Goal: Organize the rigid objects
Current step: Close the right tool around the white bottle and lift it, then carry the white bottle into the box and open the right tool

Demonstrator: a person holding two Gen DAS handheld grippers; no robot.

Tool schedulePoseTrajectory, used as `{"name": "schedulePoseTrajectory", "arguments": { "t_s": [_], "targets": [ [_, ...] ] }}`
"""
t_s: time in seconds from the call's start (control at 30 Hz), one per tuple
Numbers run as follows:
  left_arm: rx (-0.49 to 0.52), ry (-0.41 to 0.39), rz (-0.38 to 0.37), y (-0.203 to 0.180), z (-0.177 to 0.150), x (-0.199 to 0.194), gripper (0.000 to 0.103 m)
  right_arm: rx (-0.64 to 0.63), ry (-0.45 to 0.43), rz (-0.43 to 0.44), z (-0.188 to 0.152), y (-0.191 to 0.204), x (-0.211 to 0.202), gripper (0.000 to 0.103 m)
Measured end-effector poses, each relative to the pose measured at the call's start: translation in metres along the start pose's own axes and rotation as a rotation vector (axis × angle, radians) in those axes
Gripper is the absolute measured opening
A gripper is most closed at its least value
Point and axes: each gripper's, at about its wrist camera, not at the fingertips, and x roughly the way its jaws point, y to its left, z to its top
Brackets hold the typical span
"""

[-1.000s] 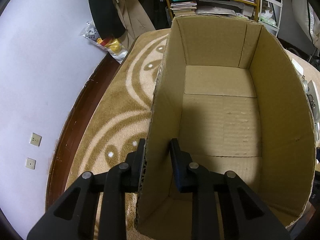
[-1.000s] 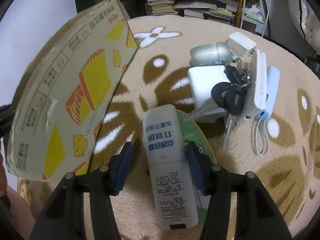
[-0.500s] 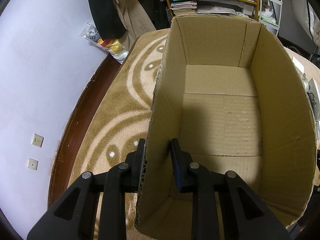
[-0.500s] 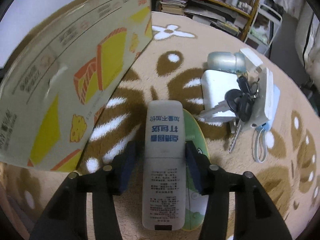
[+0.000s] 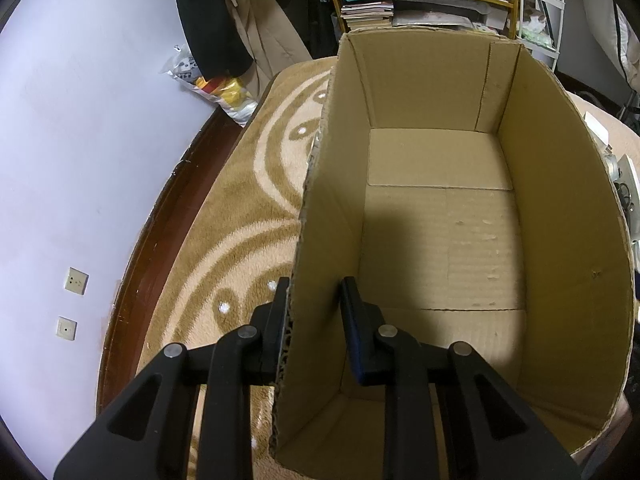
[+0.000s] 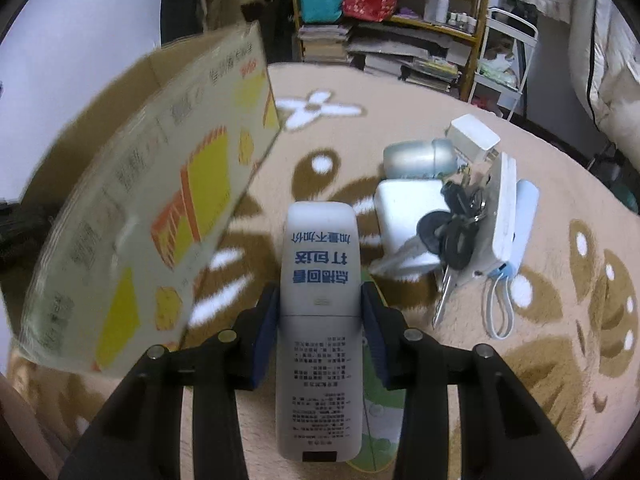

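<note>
Left gripper [image 5: 314,308]: the jaws are clenched on the left wall of the cardboard box [image 5: 440,240], one finger outside the wall, one inside. The corrugated edge of the wall runs between the jaws. The box is open-topped, plain brown inside, with flat floor flaps; nothing lies in the part that shows. Left of the jaws, a tan pile carpet [image 5: 240,220] with cream swirls meets a dark wooden skirting. The pose matches the view one second ago: same grip, same place on the wall.

Right gripper [image 6: 320,308]: the jaws are clenched on a white plastic device [image 6: 318,300], a long flat rounded bar with blue printed characters on its upper face. It runs straight forward between the jaws, its far end well past the fingertips. A second ago the jaws stood apart from its sides; now both pads [image 6: 266,328] press against them. Beneath it lies a flat green card [image 6: 376,420], touching the carpet; whether the device still rests on it cannot be told.

Left of these jaws stands the box's outer wall, printed with yellow and orange blocks, blurred. Ahead and right of the jaws lies a cluster, pieces touching: a silver rounded case [image 6: 418,158], a white square block [image 6: 408,216], black-headed keys [image 6: 450,236], a white slab on edge [image 6: 504,208] and a pale blue power bank [image 6: 524,216] with a looped cable.
</note>
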Motion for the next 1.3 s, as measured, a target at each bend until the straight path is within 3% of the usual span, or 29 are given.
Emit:
{"name": "schedulePoseTrajectory", "arguments": {
  "t_s": [0.63, 0.97, 1.17, 1.3],
  "targets": [
    [0.003, -0.003, 0.013, -0.004, -0.001, 0.0, 0.023, 0.04, -0.19, 0.088, 0.041, 0.01, -0.055, 0.043],
    [0.015, -0.009, 0.022, -0.006, -0.002, -0.002, 0.023, 0.039, -0.258, 0.187, 0.077, 0.034, -0.083, 0.043],
    [0.015, -0.012, 0.026, -0.006, -0.004, -0.002, 0.023, 0.075, -0.259, 0.272, 0.098, 0.052, -0.083, 0.043],
    [0.014, -0.013, 0.025, -0.006, -0.004, -0.003, 0.023, 0.07, -0.245, 0.284, 0.103, 0.066, -0.074, 0.043]
  ]
}}
